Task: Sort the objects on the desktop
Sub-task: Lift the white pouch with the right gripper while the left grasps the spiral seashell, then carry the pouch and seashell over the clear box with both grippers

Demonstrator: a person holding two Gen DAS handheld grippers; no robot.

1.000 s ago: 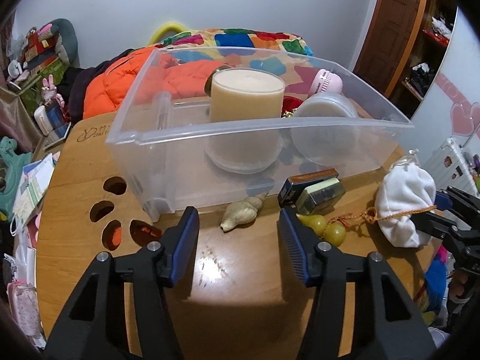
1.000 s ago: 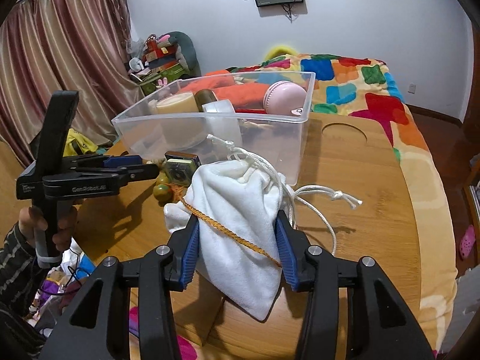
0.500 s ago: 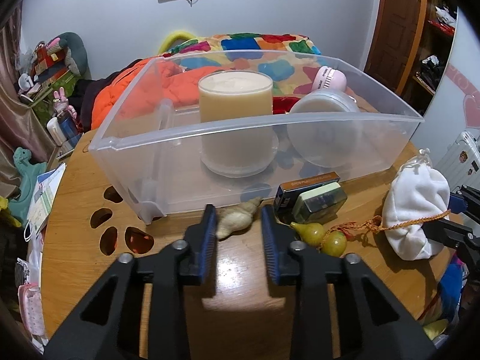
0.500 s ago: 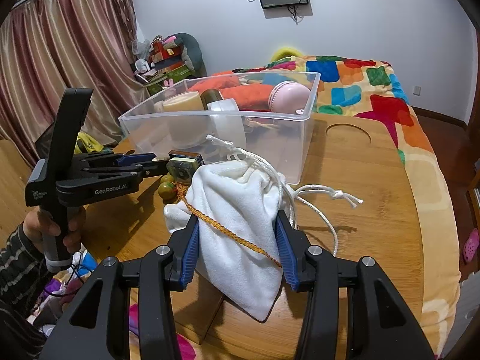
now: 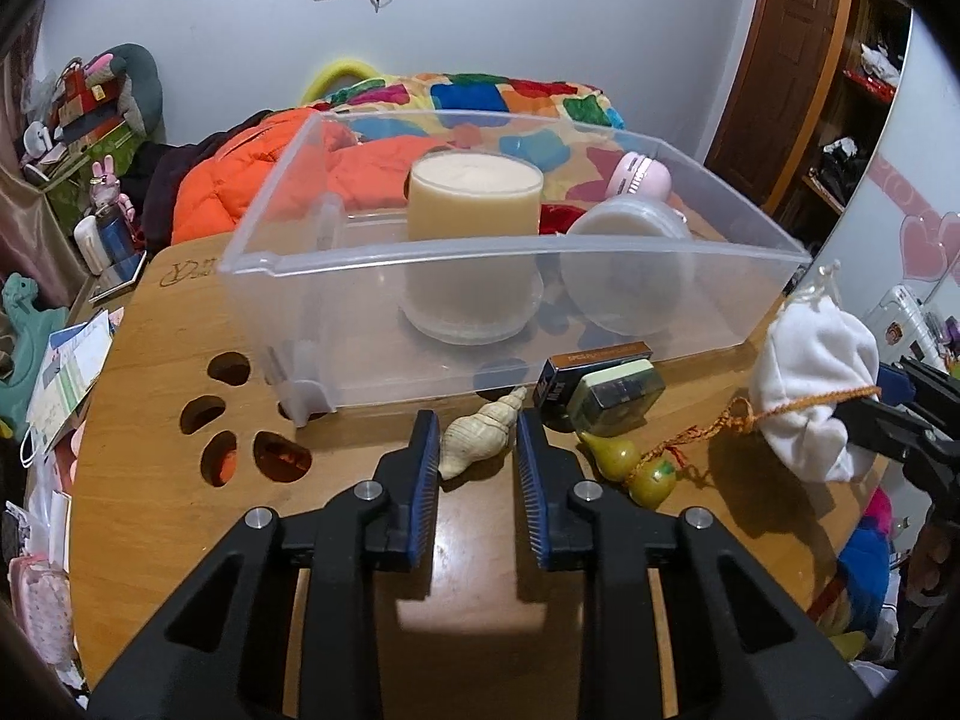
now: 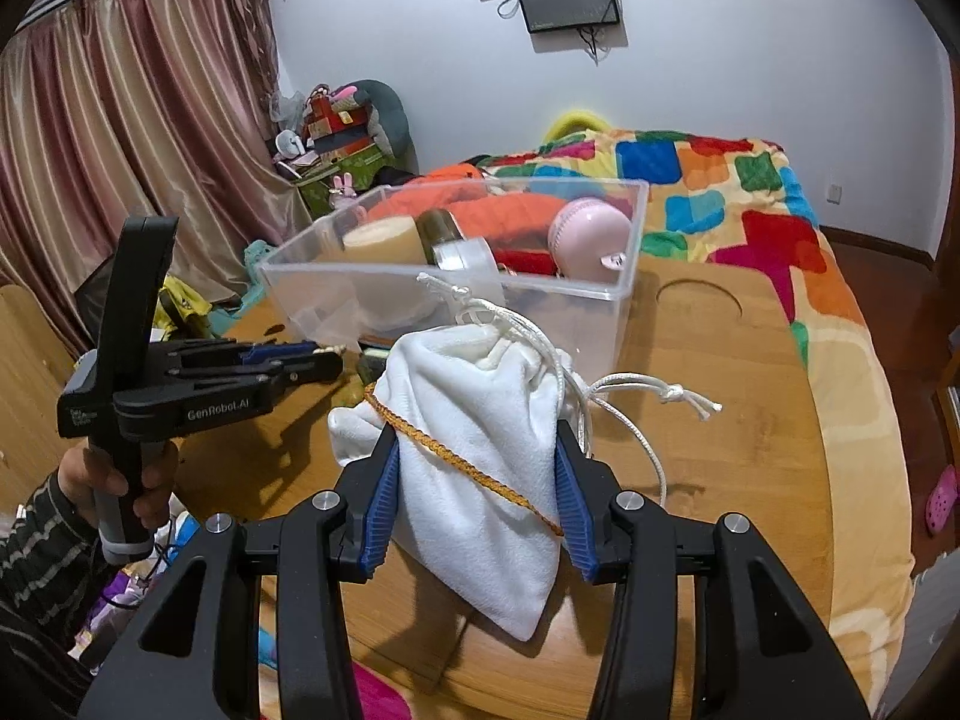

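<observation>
A beige spiral seashell (image 5: 480,432) lies on the wooden table in front of the clear plastic bin (image 5: 480,252). My left gripper (image 5: 477,438) has its jaws close on both sides of the shell, touching or nearly touching it. My right gripper (image 6: 474,450) is shut on a white drawstring pouch (image 6: 480,450), held just above the table; an orange cord lies across it. The pouch (image 5: 810,372) also shows at the right of the left wrist view. The bin holds a cream candle jar (image 5: 474,216), a round lidded tub (image 5: 624,252) and a pink ball (image 6: 588,234).
Beside the shell lie a dark case (image 5: 594,360), a green tin (image 5: 618,396) and two small yellow-green gourds (image 5: 630,462) on an orange cord. Paw-shaped holes (image 5: 240,414) cut the table at the left. A bed with a colourful quilt (image 6: 750,180) stands behind.
My left gripper moved forward to the shell and its jaws narrowed from wide open to close around it. My right gripper kept its hold on the pouch, almost still.
</observation>
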